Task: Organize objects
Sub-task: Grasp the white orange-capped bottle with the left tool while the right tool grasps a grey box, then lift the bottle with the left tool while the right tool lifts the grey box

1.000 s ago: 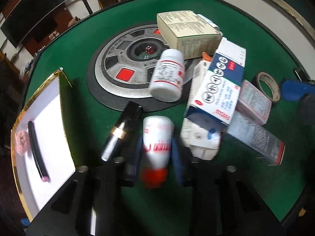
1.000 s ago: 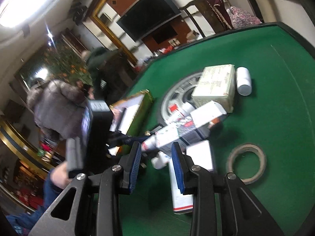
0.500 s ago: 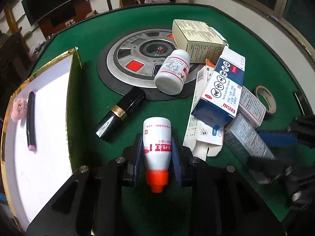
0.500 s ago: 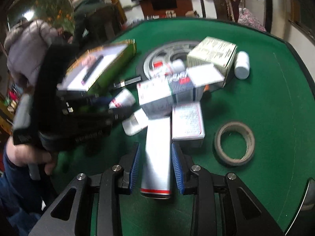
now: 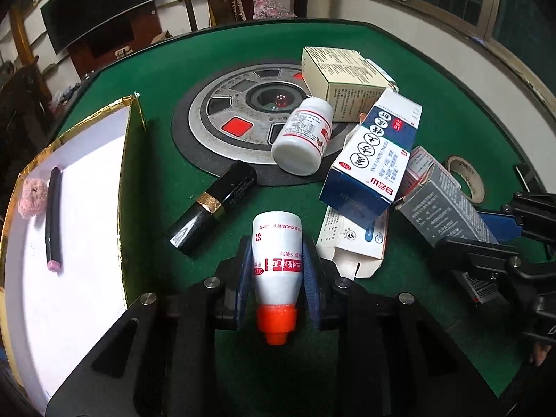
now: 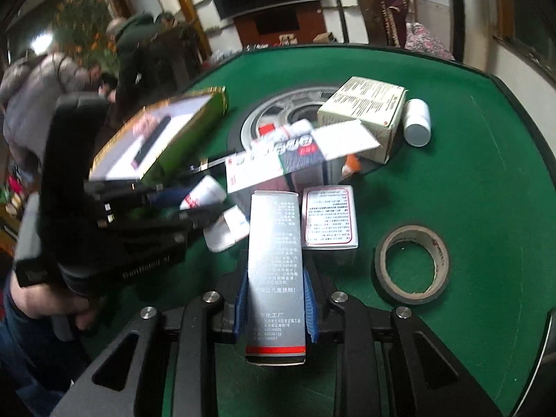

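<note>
1. Left gripper (image 5: 277, 271): jaws clamped on a white squeeze bottle (image 5: 277, 247), its orange cap (image 5: 276, 319) pointing back toward the camera.
2. Right gripper (image 6: 276, 299): jaws clamped on a silver carton (image 6: 275, 267), which extends forward past the fingertips.
3. Just ahead-left of the left jaws, a black lipstick tube (image 5: 212, 205) lies on the green table (image 5: 173, 104).
4. Ahead-right lies a blue-and-white medicine box (image 5: 373, 156); beyond it, a white pill bottle (image 5: 303, 137).
5. Far left: a gold-rimmed tray (image 5: 128, 173).
6. Right of the right jaws: a tape roll (image 6: 411, 264).
</note>
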`<act>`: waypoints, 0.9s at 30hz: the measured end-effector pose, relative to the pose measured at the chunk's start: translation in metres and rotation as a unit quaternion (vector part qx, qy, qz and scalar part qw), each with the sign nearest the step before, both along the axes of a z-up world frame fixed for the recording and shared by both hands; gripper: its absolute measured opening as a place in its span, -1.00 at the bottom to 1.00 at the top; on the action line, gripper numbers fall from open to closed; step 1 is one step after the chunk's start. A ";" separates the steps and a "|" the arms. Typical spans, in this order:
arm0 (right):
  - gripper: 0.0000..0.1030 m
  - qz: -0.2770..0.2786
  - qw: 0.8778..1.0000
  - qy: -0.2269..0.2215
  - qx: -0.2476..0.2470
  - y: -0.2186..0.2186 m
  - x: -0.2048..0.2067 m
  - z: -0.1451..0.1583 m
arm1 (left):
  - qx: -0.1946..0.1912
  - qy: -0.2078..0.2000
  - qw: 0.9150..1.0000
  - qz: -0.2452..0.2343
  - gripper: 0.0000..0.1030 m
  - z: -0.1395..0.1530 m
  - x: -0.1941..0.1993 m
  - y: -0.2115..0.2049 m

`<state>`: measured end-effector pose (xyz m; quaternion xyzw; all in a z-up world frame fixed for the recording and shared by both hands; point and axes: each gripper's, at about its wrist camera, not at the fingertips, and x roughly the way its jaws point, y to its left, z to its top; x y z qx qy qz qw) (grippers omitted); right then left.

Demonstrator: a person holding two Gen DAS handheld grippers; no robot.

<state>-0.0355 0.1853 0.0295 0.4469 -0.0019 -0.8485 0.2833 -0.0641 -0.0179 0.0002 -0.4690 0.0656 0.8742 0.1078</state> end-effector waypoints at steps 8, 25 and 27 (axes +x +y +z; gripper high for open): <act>-0.50 -0.028 0.998 0.012 -0.048 0.009 -0.007 0.010 | -0.001 0.027 1.000 0.000 -0.48 0.012 0.010 0.002; -0.49 -0.031 0.997 0.005 -0.072 0.003 -0.012 0.006 | -0.013 0.044 0.999 -0.012 -0.48 0.015 0.016 0.007; -0.49 -0.032 0.997 0.005 -0.073 0.003 -0.012 0.005 | -0.014 0.046 0.999 -0.013 -0.48 0.016 0.018 0.008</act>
